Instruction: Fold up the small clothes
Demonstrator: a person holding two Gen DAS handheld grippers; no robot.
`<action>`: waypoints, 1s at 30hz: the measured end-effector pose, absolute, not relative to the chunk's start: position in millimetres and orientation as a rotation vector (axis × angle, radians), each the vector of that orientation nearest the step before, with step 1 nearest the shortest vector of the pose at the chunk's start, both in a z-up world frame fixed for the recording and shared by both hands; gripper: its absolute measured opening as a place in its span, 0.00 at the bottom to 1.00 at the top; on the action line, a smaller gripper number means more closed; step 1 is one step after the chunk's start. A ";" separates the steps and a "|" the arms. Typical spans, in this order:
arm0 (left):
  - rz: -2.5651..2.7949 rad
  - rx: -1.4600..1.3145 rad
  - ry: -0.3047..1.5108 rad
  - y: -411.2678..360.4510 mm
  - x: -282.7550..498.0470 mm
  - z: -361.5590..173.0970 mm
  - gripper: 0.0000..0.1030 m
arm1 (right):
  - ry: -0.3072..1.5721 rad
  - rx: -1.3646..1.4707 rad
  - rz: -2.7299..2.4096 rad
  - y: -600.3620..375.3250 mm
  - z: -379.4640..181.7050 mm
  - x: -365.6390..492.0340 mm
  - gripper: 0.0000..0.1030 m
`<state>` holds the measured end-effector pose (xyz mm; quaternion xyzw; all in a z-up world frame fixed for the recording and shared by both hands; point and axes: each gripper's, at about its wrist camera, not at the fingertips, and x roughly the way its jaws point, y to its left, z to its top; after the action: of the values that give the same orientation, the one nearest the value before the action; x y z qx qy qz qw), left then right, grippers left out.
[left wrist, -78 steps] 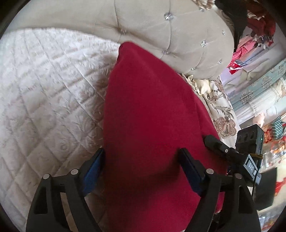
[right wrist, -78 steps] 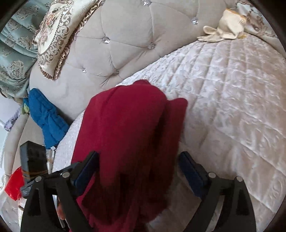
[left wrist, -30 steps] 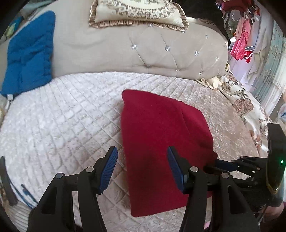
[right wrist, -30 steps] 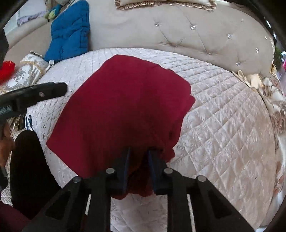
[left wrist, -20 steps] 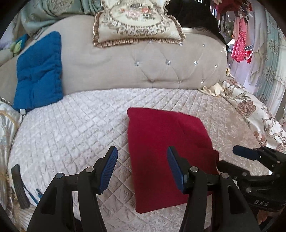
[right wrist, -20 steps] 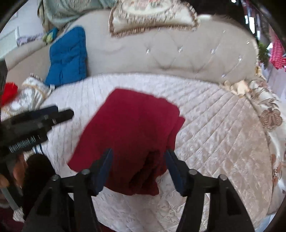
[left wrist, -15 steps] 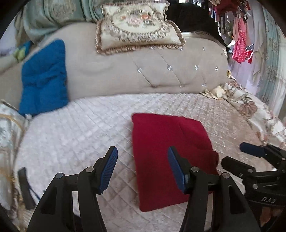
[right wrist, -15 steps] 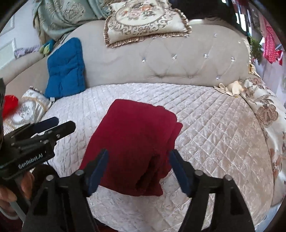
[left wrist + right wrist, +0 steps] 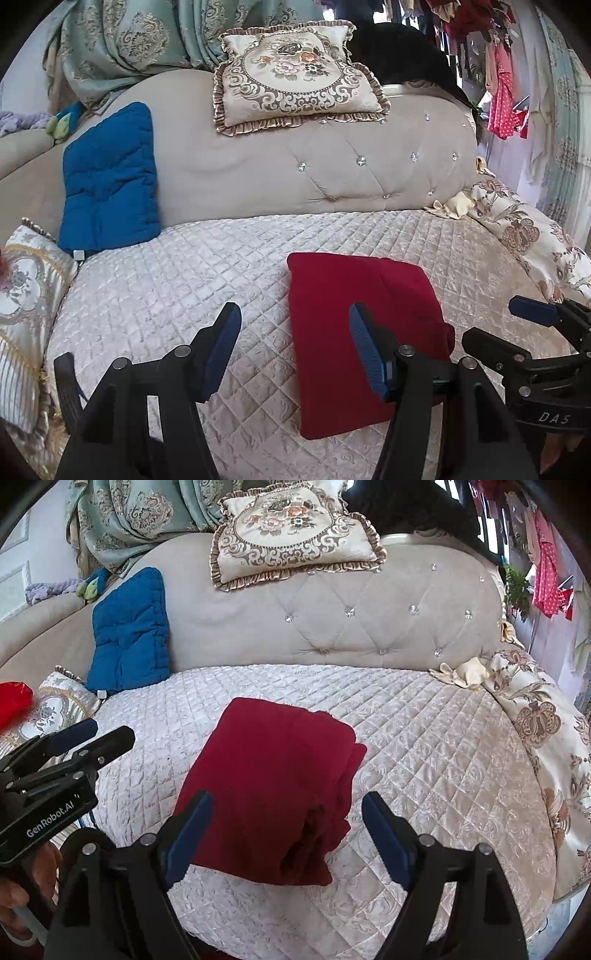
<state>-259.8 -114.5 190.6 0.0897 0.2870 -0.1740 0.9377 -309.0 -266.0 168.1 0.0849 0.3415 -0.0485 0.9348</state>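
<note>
A folded dark red garment (image 9: pixel 354 332) lies flat on the quilted white seat cover (image 9: pixel 184 280); it also shows in the right wrist view (image 9: pixel 273 786), with its layered edge facing the right side. My left gripper (image 9: pixel 293 343) is open and empty, raised above the garment's left edge. My right gripper (image 9: pixel 286 830) is open and empty, held back above the garment's near end. In the left wrist view the right gripper (image 9: pixel 532 325) shows at the right; in the right wrist view the left gripper (image 9: pixel 74 746) shows at the left.
A tufted beige backrest (image 9: pixel 295 177) curves behind the seat, topped by a floral cushion (image 9: pixel 299 81). A blue quilted pad (image 9: pixel 107 173) leans at the left. Patterned cushions lie at the left (image 9: pixel 22 302) and right (image 9: pixel 524 232). Clothes hang at the far right (image 9: pixel 502 99).
My right gripper opened and let go of the red garment. Both grippers pulled back and up from it, so the whole sofa now shows. The garment stays folded on the seat.
</note>
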 end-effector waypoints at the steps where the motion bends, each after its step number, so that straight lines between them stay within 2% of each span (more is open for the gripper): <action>1: -0.354 0.183 0.585 -114.2 -259.5 190.3 0.38 | 0.695 0.172 -0.106 -265.4 168.5 -309.0 0.86; 30: -0.345 0.166 0.592 -114.4 -259.9 185.6 0.38 | 0.727 0.151 -0.111 -257.4 162.3 -299.9 0.87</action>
<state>-259.9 -114.4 185.6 0.0812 0.2898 -0.1688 0.9386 -299.9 -257.4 162.3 0.0735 0.3552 -0.0543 0.9303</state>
